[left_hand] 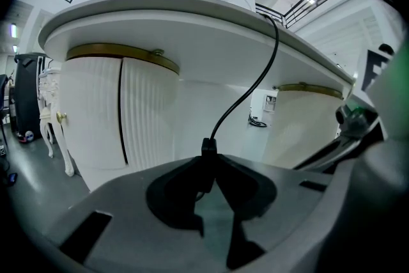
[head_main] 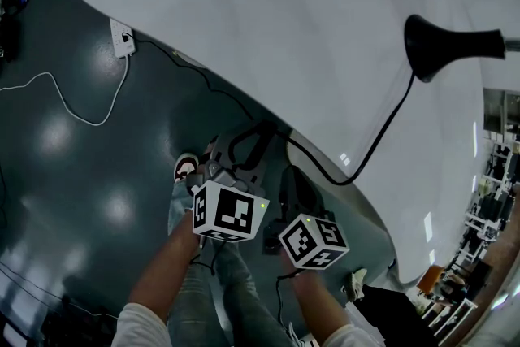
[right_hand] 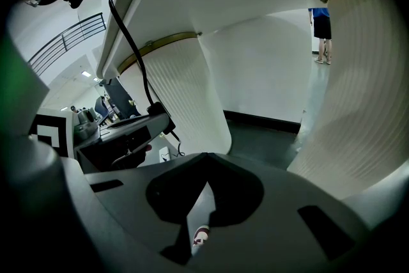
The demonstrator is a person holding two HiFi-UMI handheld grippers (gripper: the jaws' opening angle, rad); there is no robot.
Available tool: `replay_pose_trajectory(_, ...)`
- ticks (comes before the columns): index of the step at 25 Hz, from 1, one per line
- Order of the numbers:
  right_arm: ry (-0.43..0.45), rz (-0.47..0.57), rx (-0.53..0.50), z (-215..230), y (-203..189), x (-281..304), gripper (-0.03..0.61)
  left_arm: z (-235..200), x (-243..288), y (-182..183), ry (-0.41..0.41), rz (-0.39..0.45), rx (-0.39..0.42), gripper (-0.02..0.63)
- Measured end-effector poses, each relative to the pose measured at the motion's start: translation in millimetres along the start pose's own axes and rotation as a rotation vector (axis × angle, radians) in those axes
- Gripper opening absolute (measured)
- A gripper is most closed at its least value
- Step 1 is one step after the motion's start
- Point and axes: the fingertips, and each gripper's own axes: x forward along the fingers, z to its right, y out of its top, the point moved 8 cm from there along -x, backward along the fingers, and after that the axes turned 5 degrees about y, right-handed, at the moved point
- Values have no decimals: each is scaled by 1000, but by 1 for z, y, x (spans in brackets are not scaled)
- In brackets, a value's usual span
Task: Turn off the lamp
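The lamp's black base (head_main: 435,45) stands at the right of the white table (head_main: 268,20). Its black cord (head_main: 382,134) runs over the table edge and down to my grippers. In the left gripper view the cord (left_hand: 255,83) hangs from the table edge to a small black inline switch (left_hand: 208,151). My left gripper (left_hand: 208,166) is shut on that switch, fingertips pressing it from both sides. My right gripper (right_hand: 206,177) hangs just right of the left one, below the table edge, its fingertips together with nothing between them. The lamp's head is out of view.
White fluted table pedestals (left_hand: 121,112) (right_hand: 185,99) stand close in front of both grippers. A white socket block (head_main: 122,36) with a white cable (head_main: 73,106) lies on the dark floor. A shoe (head_main: 187,169) shows below the grippers. A person (right_hand: 321,35) stands far off.
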Motion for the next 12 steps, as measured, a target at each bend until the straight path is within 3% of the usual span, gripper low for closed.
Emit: replay_pose_trajectory(12,-1,-2,6,2,-1,0,-2,2,2,-1,13,-7,4,80)
